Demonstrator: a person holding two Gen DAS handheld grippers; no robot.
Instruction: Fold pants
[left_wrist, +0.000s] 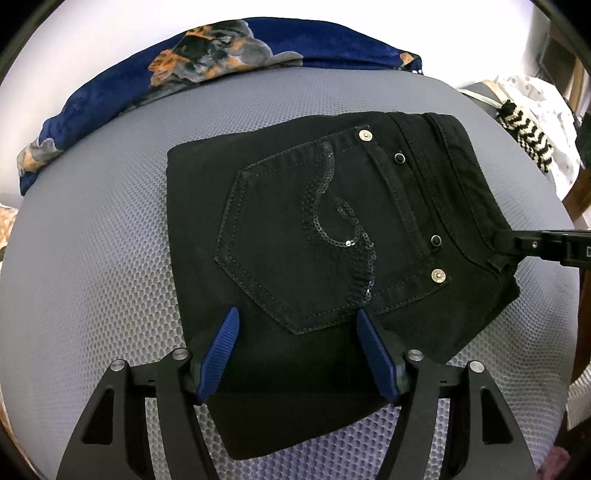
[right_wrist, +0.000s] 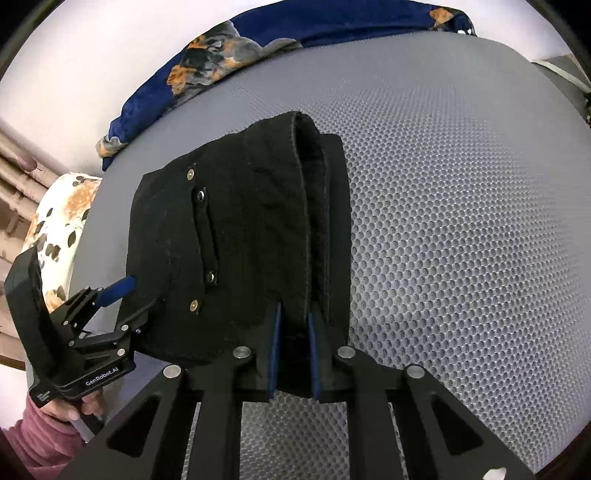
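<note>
Pinching folded pants (right_wrist: 236, 236), right gripper (right_wrist: 294, 317), mesh mat (right_wrist: 461, 221)

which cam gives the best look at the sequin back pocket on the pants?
Left wrist view: the sequin pocket faces the camera whole on the folded black pants, swirl and rivets clear. The right wrist view shows those pants edge-on, only the pocket's top seam with rivets; the swirl is out of sight.

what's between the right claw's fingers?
The black pants' folded waistband edge, pinched in the right claw; shows in the right wrist view.
</note>
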